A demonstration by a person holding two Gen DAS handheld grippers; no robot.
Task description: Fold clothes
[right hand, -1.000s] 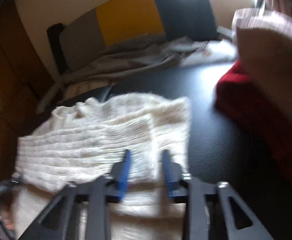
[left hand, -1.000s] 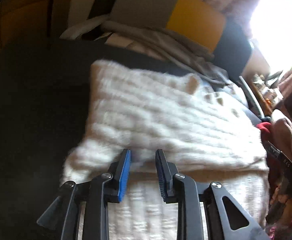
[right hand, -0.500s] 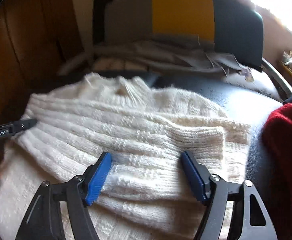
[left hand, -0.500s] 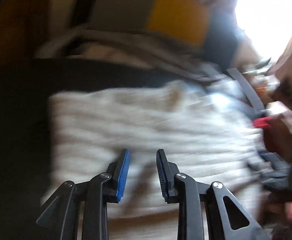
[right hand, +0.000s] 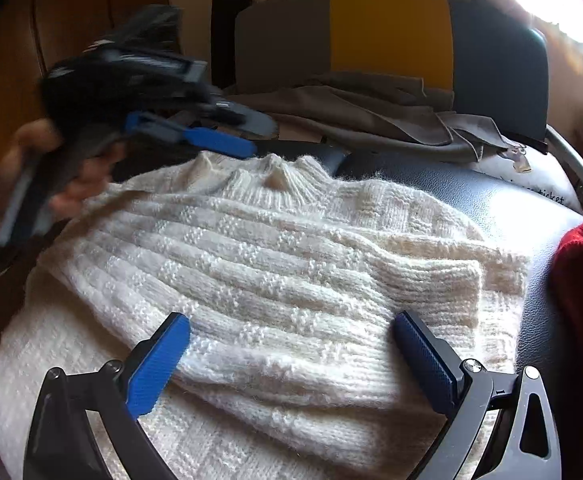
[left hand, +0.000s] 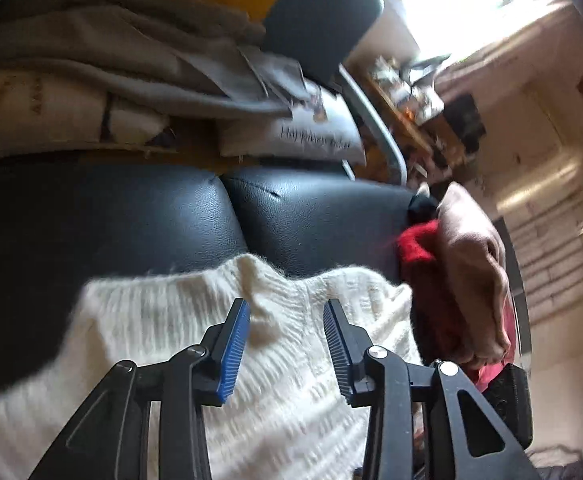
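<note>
Right wrist view shows the cream knit sweater [right hand: 283,264] lying folded, ribbed and fuzzy, beneath the right gripper [right hand: 291,360], whose jaws have just been opening wide and empty.

Both wrist cameras look steeply down, close over the white sweater [right hand: 275,264]; both share it, with the cushion [right hand: 391,32] at twelve o'clock.

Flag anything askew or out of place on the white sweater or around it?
The white sweater lies partly folded on the black seat, collar bunched, right edge uneven. A red garment and a pinkish one sit heaped beside it, unfolded. Nothing spilled or damaged.
</note>
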